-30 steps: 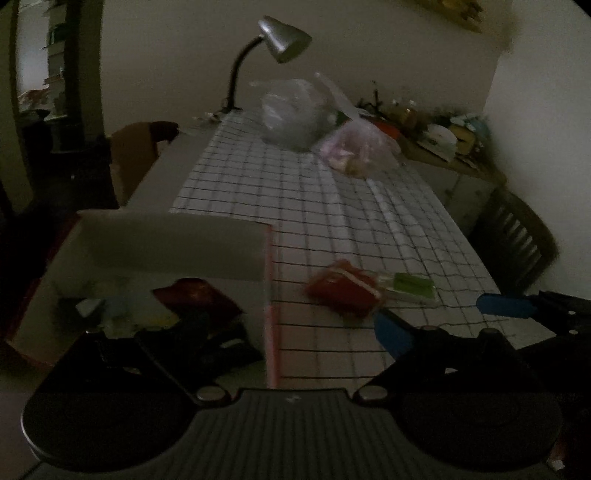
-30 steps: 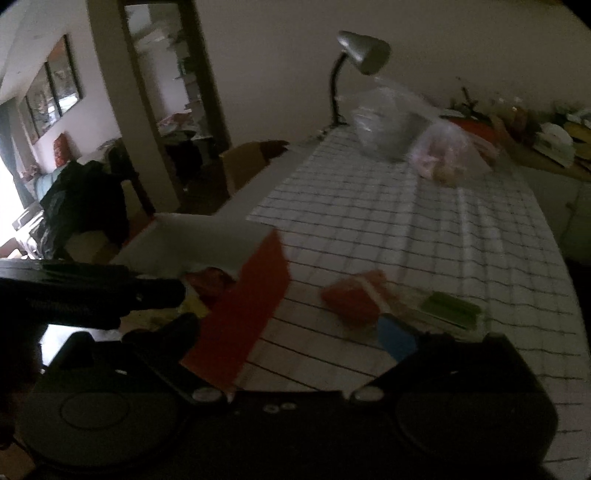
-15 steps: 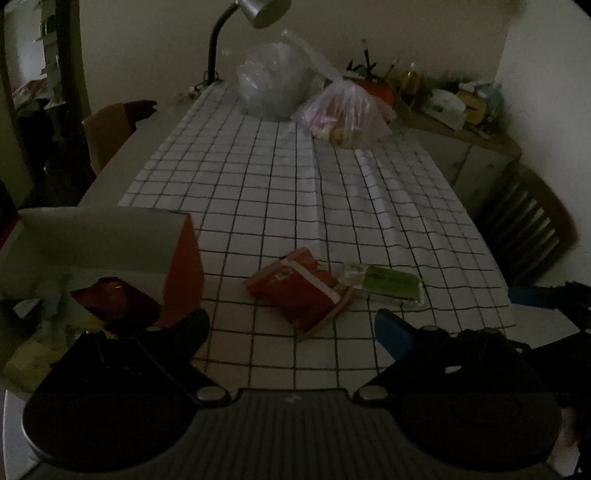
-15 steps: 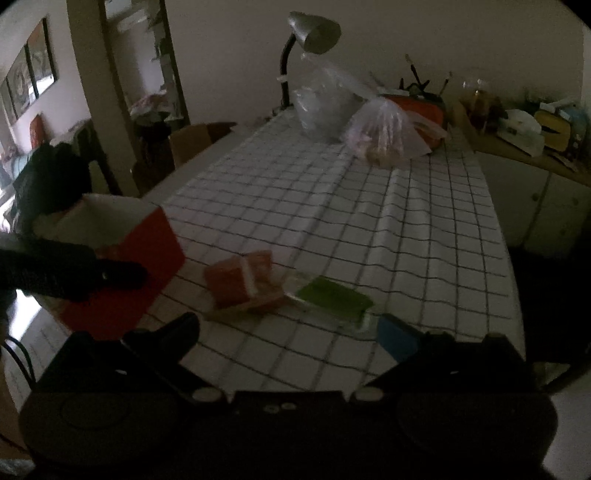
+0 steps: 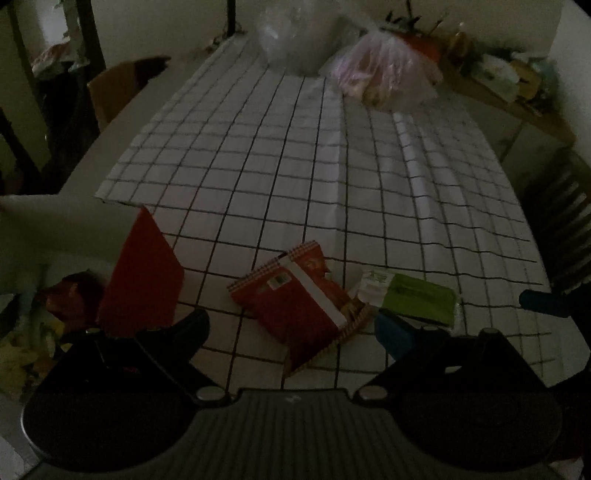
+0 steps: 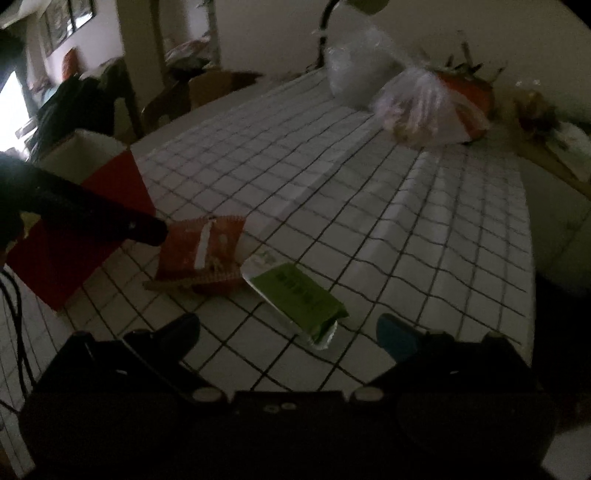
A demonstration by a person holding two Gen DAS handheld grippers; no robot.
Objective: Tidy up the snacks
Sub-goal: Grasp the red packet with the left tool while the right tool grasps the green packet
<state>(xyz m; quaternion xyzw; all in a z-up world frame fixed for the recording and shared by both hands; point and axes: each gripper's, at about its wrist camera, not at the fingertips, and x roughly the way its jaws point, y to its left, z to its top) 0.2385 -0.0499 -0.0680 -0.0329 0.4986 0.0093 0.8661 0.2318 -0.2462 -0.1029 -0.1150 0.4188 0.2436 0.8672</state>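
Note:
A red snack packet [image 5: 299, 306] with a white stripe lies on the checked tablecloth [image 5: 295, 177]. A green packet [image 5: 417, 299] lies just right of it, touching or nearly so. My left gripper [image 5: 291, 332] is open, its fingers straddling the near end of the red packet. An open red box [image 5: 144, 280] stands at the left with several snacks [image 5: 70, 295] inside. In the right wrist view, my right gripper [image 6: 290, 332] is open just short of the green packet [image 6: 299, 295]. The red packet [image 6: 203, 251] and red box [image 6: 74, 236] lie beyond.
Two filled plastic bags [image 5: 384, 74] and a lamp stem [image 5: 231, 14] sit at the table's far end. A dark chair [image 5: 561, 221] stands at the right edge and a cardboard box [image 5: 118, 88] at the far left. A cluttered counter [image 5: 509, 77] runs along the back right.
Both grippers have swung right, away from the red box and toward the two packets. The left one has come in around the red packet, the right one up to the green packet.

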